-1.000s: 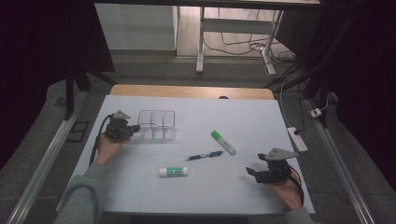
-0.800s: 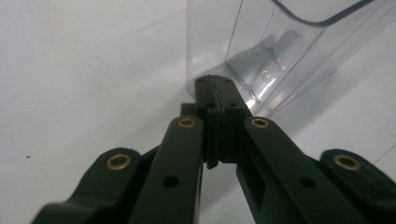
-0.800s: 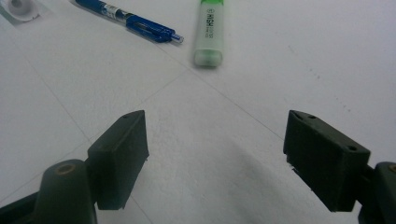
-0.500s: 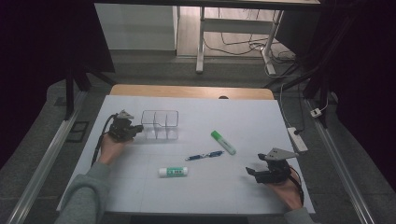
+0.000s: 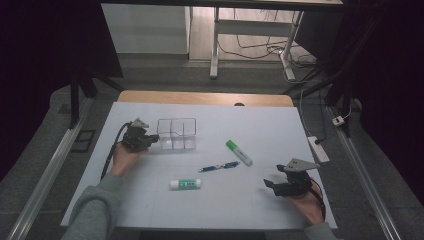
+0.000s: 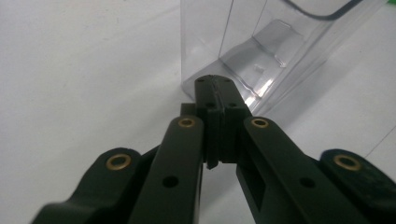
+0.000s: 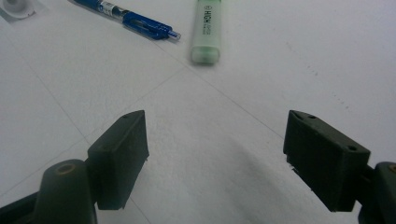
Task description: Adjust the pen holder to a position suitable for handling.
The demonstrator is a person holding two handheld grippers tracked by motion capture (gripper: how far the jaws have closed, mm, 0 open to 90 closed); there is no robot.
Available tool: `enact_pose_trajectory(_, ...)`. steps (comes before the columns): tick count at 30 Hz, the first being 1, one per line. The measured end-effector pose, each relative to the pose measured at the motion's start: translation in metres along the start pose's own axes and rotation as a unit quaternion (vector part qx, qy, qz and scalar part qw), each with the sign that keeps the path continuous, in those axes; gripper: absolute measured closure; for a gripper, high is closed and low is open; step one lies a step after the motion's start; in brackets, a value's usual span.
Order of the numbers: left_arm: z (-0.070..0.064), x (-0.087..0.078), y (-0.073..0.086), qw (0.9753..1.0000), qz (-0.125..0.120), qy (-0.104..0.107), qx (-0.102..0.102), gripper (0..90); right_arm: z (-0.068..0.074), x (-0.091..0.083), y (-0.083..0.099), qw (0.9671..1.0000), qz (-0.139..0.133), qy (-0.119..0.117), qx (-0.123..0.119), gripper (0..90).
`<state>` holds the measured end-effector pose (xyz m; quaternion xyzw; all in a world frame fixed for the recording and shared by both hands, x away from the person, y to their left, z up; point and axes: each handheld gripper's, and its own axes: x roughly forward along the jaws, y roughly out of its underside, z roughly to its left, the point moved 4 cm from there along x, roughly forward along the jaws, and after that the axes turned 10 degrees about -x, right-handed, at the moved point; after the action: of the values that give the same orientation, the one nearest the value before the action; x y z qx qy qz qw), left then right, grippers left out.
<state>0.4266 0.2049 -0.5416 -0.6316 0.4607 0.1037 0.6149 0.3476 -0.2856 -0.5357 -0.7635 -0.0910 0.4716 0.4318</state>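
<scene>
A clear plastic organizer [image 5: 176, 134] with several compartments stands left of centre on the white table top [image 5: 215, 125]. My left gripper [image 5: 150, 141] is shut, with its tips against the organizer's left wall. In the left gripper view the shut jaws [image 6: 215, 84] meet the organizer [image 6: 261, 46] near its bottom corner, and nothing is held between them. My right gripper [image 5: 272, 186] rests open at the front right. Its jaws [image 7: 215, 158] stand wide apart over bare table.
A green highlighter [image 5: 239, 152] [image 7: 205, 30], a blue pen [image 5: 218, 166] [image 7: 126, 17] and a white glue stick [image 5: 185, 184] [image 7: 16, 7] lie between the two grippers. A power strip [image 5: 318, 148] hangs off the table's right edge.
My left gripper has moved a little to the right, and the clear organizer has slid right with it. The right gripper has not moved.
</scene>
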Motion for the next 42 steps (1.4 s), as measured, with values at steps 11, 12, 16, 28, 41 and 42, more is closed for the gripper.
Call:
enact_pose_trajectory(11, -0.01, 0.007, -0.004, 0.9999, 0.002, 0.008, 0.008, 88.8, 0.0, 0.0, -0.001, 1.0, -0.001, 0.0, -0.001, 21.4)
enact_pose_trajectory(12, -0.011, 0.008, -0.005, 0.9999, 0.003, 0.009, 0.009, 88.8, 0.0, 0.0, 0.0, 1.0, 0.0, 0.0, -0.002, 21.5)
enact_pose_trajectory(16, -0.014, 0.011, -0.007, 0.9999, 0.004, 0.011, 0.012, 88.8, 0.0, -0.001, 0.0, 1.0, 0.0, 0.0, -0.001, 21.5)
enact_pose_trajectory(28, -0.023, 0.021, -0.013, 0.9996, 0.01, 0.017, 0.022, 88.8, 0.0, -0.001, 0.0, 1.0, 0.002, 0.0, -0.002, 21.5)
enact_pose_trajectory(41, -0.038, 0.031, -0.021, 0.9988, 0.015, 0.03, 0.036, 88.8, 0.0, -0.001, 0.0, 1.0, -0.002, 0.0, 0.001, 21.5)
enact_pose_trajectory(42, -0.039, 0.032, -0.022, 0.9987, 0.016, 0.031, 0.038, 88.8, 0.0, -0.001, 0.0, 1.0, -0.002, 0.001, 0.001, 21.5)
